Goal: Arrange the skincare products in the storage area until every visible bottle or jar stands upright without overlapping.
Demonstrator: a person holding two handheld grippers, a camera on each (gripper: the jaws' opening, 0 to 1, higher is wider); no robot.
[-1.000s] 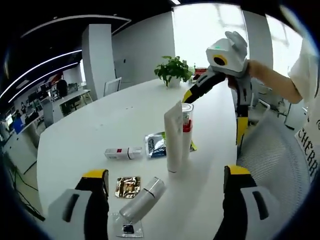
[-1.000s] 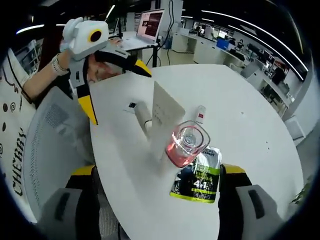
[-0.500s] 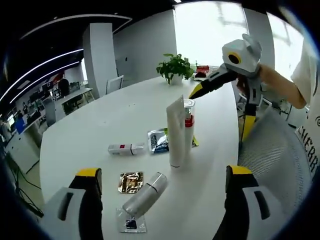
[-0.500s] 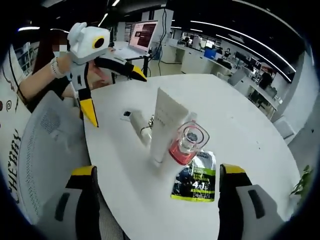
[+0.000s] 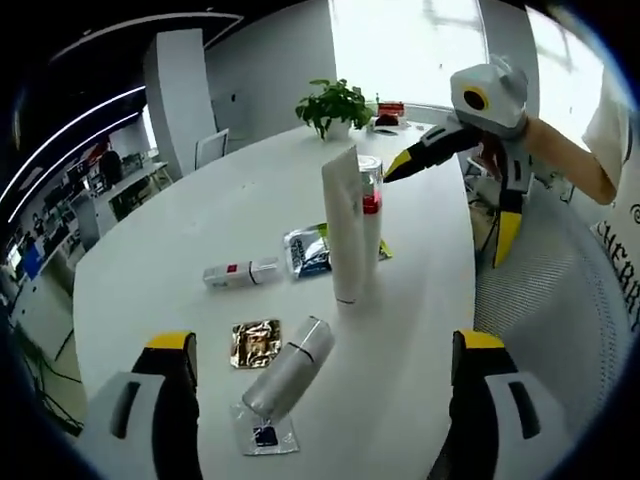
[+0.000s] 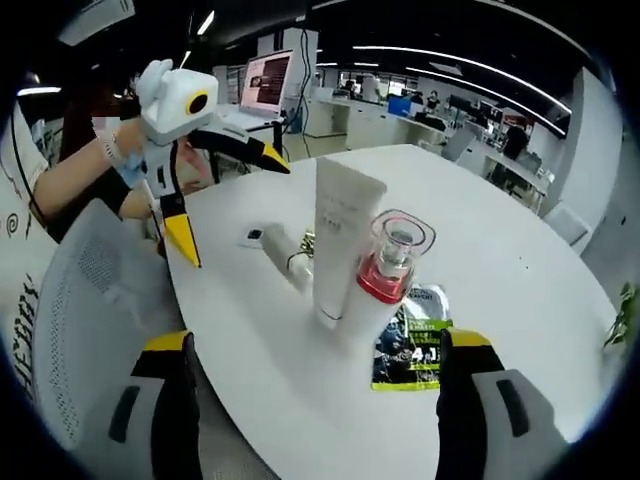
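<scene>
A tall white tube (image 5: 343, 230) (image 6: 340, 240) stands upright on the white table (image 5: 200, 210). Right beside it stands a clear bottle with a red band (image 5: 371, 215) (image 6: 385, 275). A silver-white bottle (image 5: 290, 375) (image 6: 280, 250) lies on its side nearer my left gripper (image 5: 324, 345), which is open and holds nothing. My right gripper (image 6: 313, 342) is open too, a short way back from the two upright items. It enters the left gripper view as the right gripper (image 5: 455, 200), and the left gripper (image 6: 230, 200) hangs open over the table edge.
A small white and red tube (image 5: 240, 273) lies flat. Flat sachets lie about: green-black (image 5: 305, 250) (image 6: 410, 345), gold (image 5: 255, 342), clear (image 5: 265, 435). A mesh chair (image 5: 560, 300) (image 6: 80, 300) is at the table edge. A potted plant (image 5: 335, 105) stands at the far end, a laptop (image 6: 262, 85) behind.
My right gripper has drawn back from above the red-banded bottle and now looks at it from the side. The bottle and tube stay upright. The left view has shifted slightly.
</scene>
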